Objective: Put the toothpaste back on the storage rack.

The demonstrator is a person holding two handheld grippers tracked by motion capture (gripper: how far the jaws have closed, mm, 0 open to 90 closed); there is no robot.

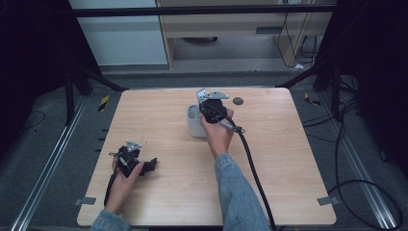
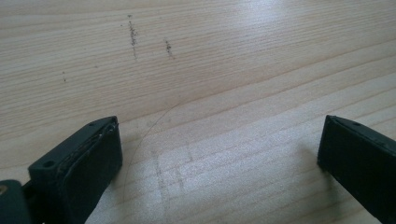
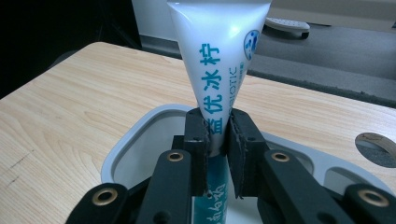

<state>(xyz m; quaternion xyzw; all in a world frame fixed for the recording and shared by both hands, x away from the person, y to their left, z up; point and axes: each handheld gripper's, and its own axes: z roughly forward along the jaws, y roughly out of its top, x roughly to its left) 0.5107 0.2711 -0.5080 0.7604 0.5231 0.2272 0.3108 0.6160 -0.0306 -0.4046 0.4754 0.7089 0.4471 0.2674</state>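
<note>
Pinching a white tube (image 3: 217, 60) above the white holder (image 3: 126, 144), the right claw (image 3: 217, 154) grips; left claw (image 2: 219, 158) gapes wide.

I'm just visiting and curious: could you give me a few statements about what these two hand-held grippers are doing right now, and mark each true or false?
1. The right gripper clamps a white tube. True.
2. The tube lies flat on the table. False: it stands upright over a white container.
3. The left gripper holds a cup. False: its jaws are apart over bare wood.
4. The container sits toward the table's far edge. True.
</note>
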